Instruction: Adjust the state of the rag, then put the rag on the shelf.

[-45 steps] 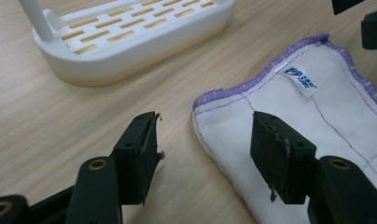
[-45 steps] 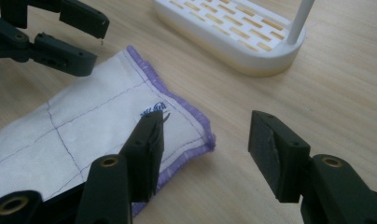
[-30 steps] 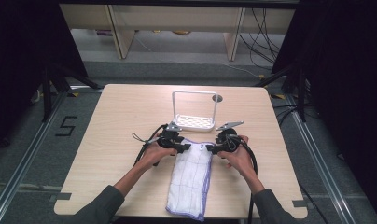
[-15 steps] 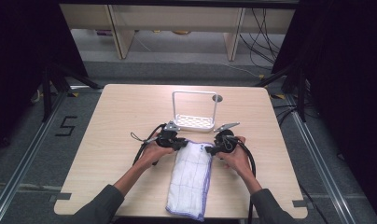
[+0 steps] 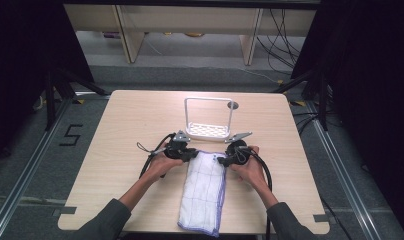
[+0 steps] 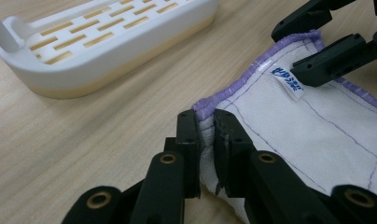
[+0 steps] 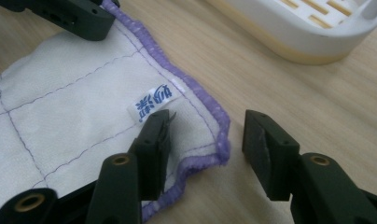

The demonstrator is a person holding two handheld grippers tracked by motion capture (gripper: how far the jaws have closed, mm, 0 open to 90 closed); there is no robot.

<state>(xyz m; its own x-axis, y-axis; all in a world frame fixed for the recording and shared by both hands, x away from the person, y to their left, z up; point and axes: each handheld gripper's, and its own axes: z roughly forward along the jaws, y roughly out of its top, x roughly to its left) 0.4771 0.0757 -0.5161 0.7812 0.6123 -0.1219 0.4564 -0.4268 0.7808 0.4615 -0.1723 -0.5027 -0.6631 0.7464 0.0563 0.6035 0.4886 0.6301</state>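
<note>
A white quilted cloth with a purple hem lies on the table and hangs over its near edge. My left gripper is at the cloth's far left corner. In the left gripper view its jaws have closed and pinch the hem of the cloth. My right gripper is at the far right corner. Its jaws have just been closing and still stand apart. One fingertip rests on the cloth near the label, the other on bare wood, with the corner between them.
A white slotted rack with an upright wire frame stands just beyond the cloth, close to both grippers. The wooden table has bare room to the left and right. A round hole sits behind the rack.
Both hands stay at the cloth's far corners. The right hand has shifted slightly toward the cloth.
</note>
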